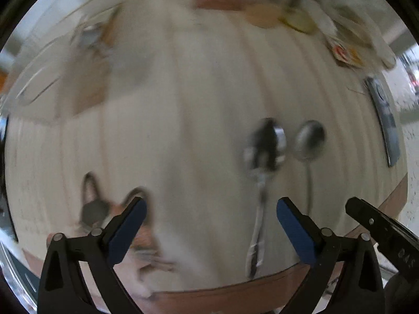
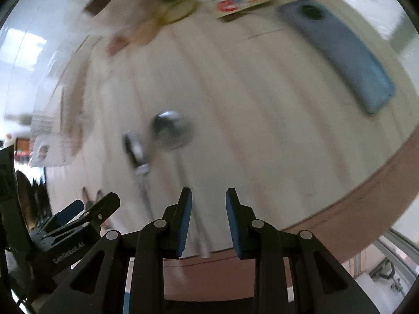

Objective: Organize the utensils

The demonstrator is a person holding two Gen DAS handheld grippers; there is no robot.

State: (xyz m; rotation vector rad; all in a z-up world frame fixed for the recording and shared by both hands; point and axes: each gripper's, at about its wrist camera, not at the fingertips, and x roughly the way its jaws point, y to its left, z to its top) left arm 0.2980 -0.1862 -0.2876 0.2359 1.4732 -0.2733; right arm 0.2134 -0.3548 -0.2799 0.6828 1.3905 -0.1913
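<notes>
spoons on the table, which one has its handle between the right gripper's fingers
The right-hand spoon, with the plain rounded bowl. Its handle runs down between the right gripper pads, untouched. The other spoon lies left, outside them.

blurred spoons [image 1: 264, 144], far table clutter [image 1: 275, 13] smeared

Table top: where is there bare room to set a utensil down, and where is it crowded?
Bare: the wide middle of the table, left of the two spoons, and the strip between them and the phone. Crowded: the far edge, with packets and clutter.
</notes>
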